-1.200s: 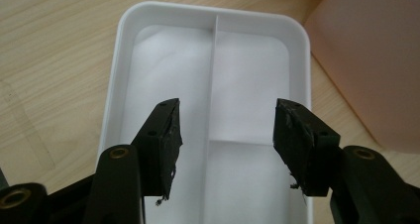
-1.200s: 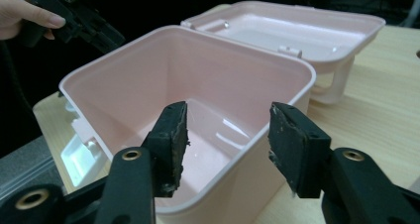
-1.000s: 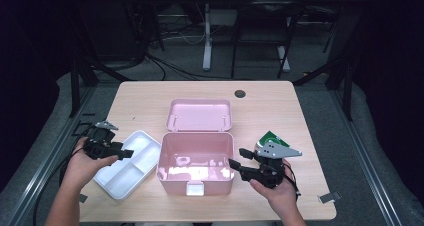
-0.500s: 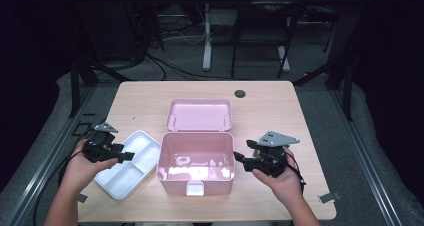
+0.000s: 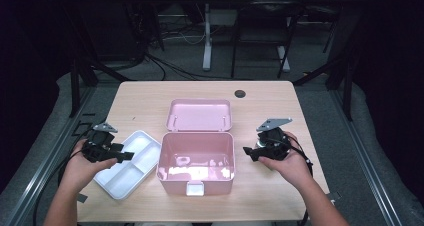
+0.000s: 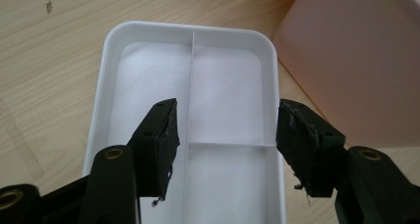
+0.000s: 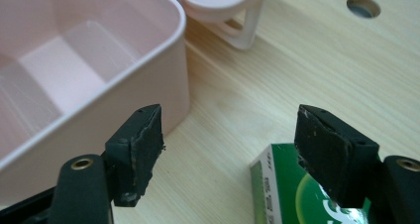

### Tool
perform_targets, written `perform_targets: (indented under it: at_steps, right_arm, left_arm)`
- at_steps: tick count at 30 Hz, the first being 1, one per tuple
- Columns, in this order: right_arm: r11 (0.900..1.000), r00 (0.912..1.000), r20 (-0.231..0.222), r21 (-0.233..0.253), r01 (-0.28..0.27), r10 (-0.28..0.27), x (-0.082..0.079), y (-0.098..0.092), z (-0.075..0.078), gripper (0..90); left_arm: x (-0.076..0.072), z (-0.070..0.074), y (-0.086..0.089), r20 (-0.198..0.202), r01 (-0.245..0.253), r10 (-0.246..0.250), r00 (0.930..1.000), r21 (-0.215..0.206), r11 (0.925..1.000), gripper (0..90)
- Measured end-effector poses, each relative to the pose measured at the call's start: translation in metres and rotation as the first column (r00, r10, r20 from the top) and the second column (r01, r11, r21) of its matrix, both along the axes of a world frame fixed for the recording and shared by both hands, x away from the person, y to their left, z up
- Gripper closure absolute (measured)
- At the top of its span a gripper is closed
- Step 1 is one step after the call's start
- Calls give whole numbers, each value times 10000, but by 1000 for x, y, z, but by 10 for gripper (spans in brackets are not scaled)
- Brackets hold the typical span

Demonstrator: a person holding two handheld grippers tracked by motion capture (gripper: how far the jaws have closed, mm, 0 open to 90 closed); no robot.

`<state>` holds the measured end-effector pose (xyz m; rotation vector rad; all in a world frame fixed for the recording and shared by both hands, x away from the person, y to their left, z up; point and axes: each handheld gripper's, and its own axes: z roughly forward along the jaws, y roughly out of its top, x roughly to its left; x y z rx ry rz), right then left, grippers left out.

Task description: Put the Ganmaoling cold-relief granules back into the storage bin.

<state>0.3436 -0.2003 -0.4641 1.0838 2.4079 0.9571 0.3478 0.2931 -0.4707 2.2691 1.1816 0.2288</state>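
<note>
Item 1: pink box [image 5: 196, 158], open and empty, at the table's [image 5: 150, 98] front centre; its lid [image 5: 199, 114] lies flat just behind it. Item 2: white tray [image 5: 131, 165], divided into compartments, empty, resting just left of the box. Item 3: green packet [image 7: 292, 194], flat on the wood to the right of the box, seen in the right gripper view partly under the nearer jaw. Left gripper [image 6: 225, 130]: jaws spread wide, holding nothing, poised above the tray's near end, 1 jaw over the left compartment and 1 over the right rim. Right gripper [image 7: 230, 140]: jaws spread wide, holding nothing, low over bare wood between the box wall and the packet. Item 4: dark round hole [image 5: 240, 93] in the tabletop, far side.
</note>
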Motion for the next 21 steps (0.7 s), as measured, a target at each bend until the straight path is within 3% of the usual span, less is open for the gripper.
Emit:
perform_targets:
  at_steps: [3, 4, 9, 11, 12, 15, 21]
  right_arm:
    - [9995, 9993, -362, -328, 35, -47, 6, -1, -1, 257]
    - [9987, 9976, -694, -507, 6, -41, 11, -2, 0, 251]
    - [9944, 9945, -1030, -1053, 55, -164, 18, -3, 6, 249]
    - [9891, 9912, -1266, -1458, 210, -397, 22, -4, 8, 245]
    - [9899, 9878, -1506, -1406, 177, -390, 25, -5, 8, 241]
    - [9814, 9828, -1723, -1891, 328, -660, 32, -7, 11, 238]
    - [9719, 9725, -2129, -2311, 437, -944, 43, -13, 17, 221]
  left_arm:
    - [0, -1, 1, -15, -3, 3, 10000, -1, 10000, 419]
    - [0, -1, 1, -38, 10, -10, 10000, 17, 10000, 418]
    - [-1, -1, 0, -31, 42, -42, 10000, 25, 10000, 413]
    - [0, -1, 0, -45, 37, -37, 10000, 23, 10000, 409]
    - [0, 0, -1, -46, 23, -23, 10000, 46, 10000, 408]
    - [0, 1, -1, -27, 8, -8, 10000, 119, 9999, 403]
    - [-3, 4, -2, 64, 51, -51, 10000, 119, 9999, 402]
